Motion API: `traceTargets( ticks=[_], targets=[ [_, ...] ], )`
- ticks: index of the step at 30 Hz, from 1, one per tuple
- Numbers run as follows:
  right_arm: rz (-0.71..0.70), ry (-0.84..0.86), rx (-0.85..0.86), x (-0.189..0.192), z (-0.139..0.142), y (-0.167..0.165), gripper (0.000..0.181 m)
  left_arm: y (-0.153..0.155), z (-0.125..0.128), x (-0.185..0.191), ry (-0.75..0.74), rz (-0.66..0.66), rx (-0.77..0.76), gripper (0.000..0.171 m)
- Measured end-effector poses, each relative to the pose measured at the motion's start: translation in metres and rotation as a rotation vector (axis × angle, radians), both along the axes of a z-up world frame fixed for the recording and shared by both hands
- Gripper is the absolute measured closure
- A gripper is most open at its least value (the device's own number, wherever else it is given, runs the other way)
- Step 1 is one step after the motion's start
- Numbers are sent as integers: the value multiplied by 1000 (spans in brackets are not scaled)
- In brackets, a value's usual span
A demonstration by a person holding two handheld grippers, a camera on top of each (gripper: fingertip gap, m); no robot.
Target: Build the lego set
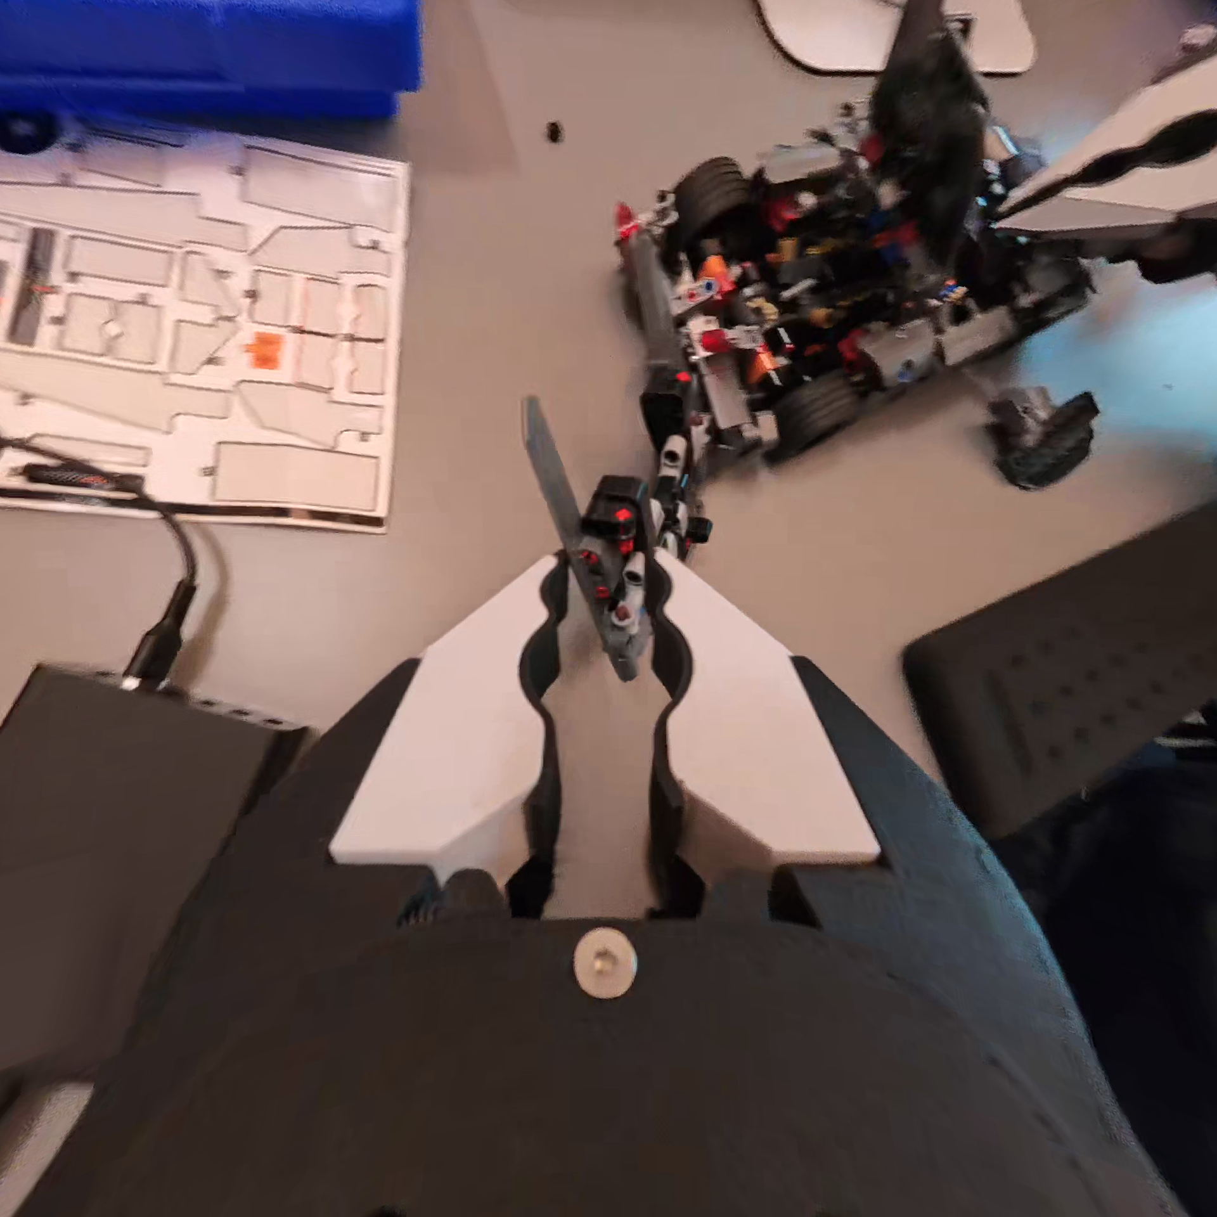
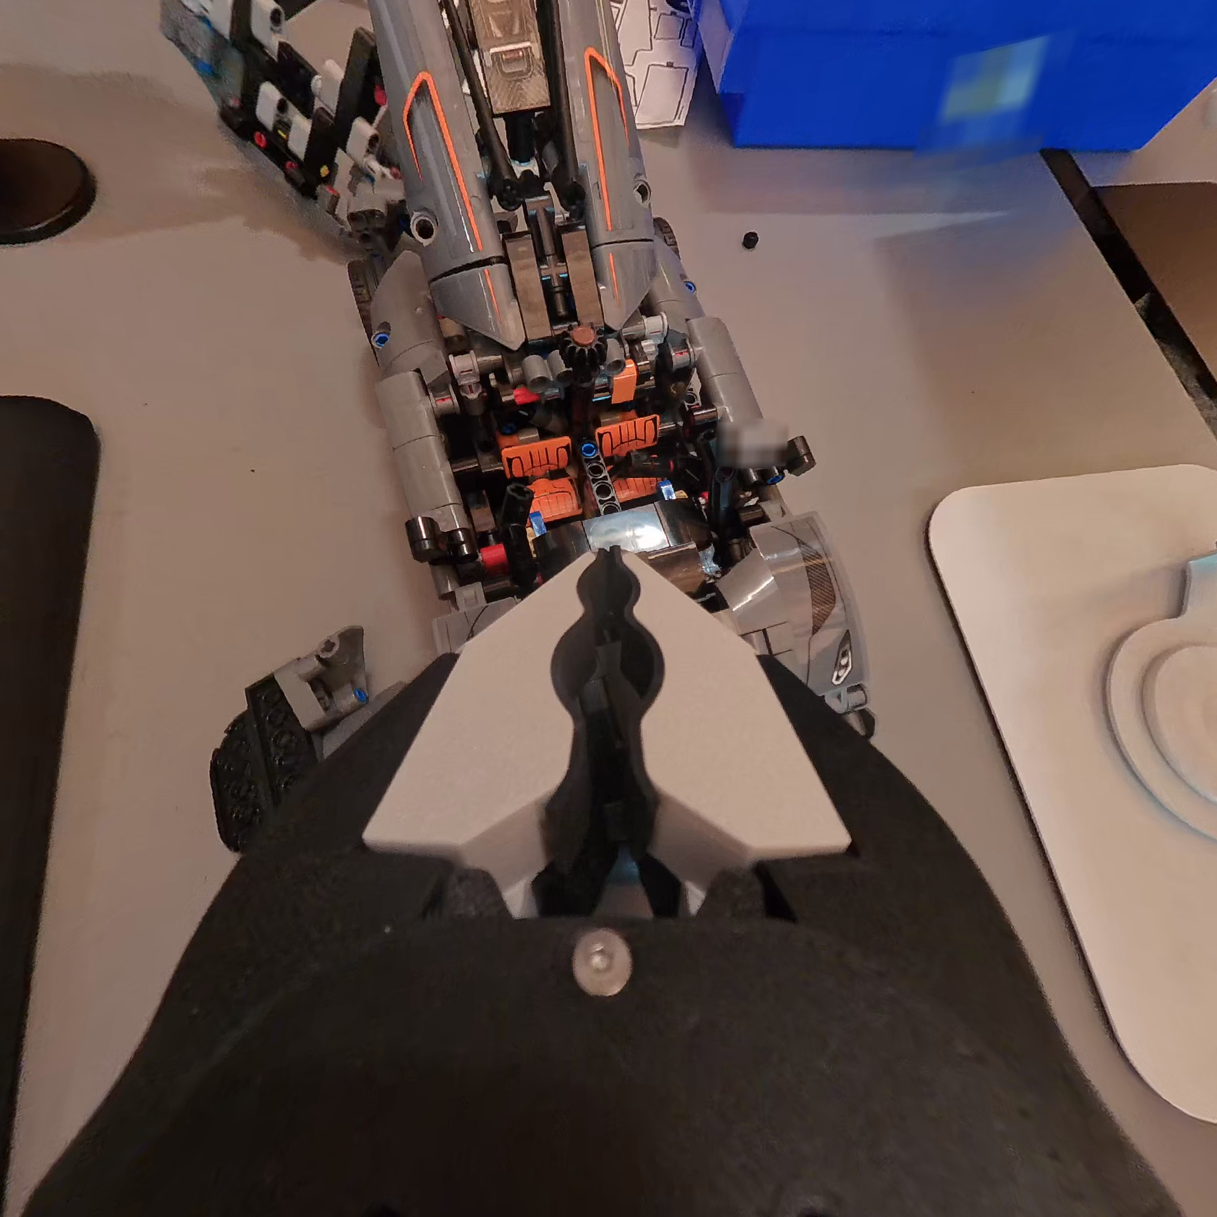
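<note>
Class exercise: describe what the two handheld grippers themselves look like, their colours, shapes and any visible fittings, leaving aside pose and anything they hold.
Both match. The left gripper and right gripper each have a matt black, grainy flared body, two pale grey wedge-shaped fingers tapering to a point, and wavy black inner pads. A round silver screw sits centrally on each body. No cables or markings show on them.

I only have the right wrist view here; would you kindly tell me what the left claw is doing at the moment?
Observer: The left claw is shut on a small grey subassembly with red pins and a long dark blade.
Operator: Thank you. Where is it relative to the car?
Observer: It is close to one end of the car, on the side away from your right claw. I cannot tell whether the subassembly and the car touch.
</note>
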State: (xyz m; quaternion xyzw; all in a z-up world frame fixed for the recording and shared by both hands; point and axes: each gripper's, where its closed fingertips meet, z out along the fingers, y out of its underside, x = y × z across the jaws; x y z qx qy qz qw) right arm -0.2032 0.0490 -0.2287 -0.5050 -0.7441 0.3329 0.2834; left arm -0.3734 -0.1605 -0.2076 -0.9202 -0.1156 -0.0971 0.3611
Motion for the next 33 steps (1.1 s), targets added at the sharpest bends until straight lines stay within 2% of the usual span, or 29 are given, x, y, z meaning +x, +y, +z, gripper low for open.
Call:
traceTargets(
  ticks=[4, 5, 9, 12, 15, 17, 19, 20, 22, 24, 27, 33],
  targets=[
    [15, -17, -8, 6, 0, 4, 181, -8, 11, -26, 130, 105, -29, 122],
    [22, -27, -11, 8, 0, 6, 181, -5, 17, -28, 168, 104, -16, 120],
    [37, -64, -72, 22, 0, 15, 181, 27, 26, 6, 300, -71, 14, 111],
    [39, -72, -73, 27, 0, 18, 181, 61, 9, 45, 358, -231, -10, 108],
    [39, -70, -75, 27, 0, 18, 181, 90, -16, 68, 328, -284, -57, 110],
    [40, -69, -76, 27, 0, 18, 181, 106, -27, 73, 263, -251, -52, 123],
    [41, -71, -73, 27, 0, 18, 181, 109, -43, 86, 106, -256, -103, 128],
    [42, -72, -70, 27, 0, 18, 181, 111, -42, 87, 58, -241, -92, 130],
    [44, -74, -73, 27, -1, 17, 181, 109, -43, 81, 42, -217, -89, 143],
    [44, -78, -69, 26, -1, 17, 181, 108, -45, 83, 11, -209, -81, 144],
    [41, -79, -70, 26, -1, 17, 181, 107, -45, 81, 50, -194, -67, 145],
    [34, -84, -68, 27, -1, 17, 181, 108, -40, 79, 307, -163, -96, 147]
  ],
)
